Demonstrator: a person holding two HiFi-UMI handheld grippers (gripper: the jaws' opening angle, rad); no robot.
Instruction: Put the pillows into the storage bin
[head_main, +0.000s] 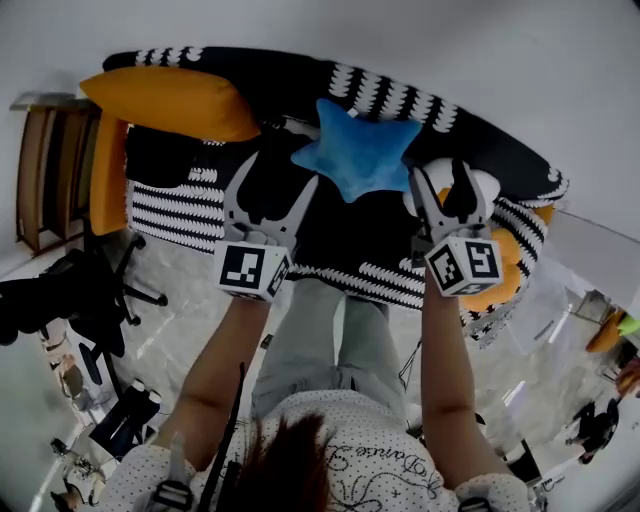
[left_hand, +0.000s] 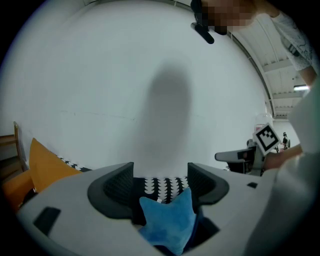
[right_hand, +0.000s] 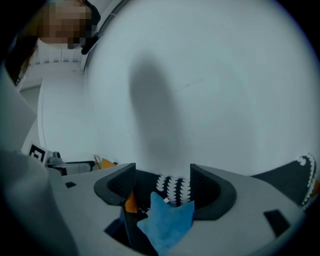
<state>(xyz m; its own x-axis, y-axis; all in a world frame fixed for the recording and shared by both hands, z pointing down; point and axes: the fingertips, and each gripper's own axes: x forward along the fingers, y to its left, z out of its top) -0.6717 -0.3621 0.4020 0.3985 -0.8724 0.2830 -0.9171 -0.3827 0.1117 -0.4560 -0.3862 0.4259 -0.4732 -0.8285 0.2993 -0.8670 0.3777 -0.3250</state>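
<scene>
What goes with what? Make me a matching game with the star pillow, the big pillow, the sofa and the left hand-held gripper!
Things:
1. star pillow
2. big pillow
3. sofa
4. left hand-held gripper

Matches:
A. black and white
B. jaws apart
C. blue
D. orange

Pairs: 1-C, 2-D, 3-A, 4-B
</scene>
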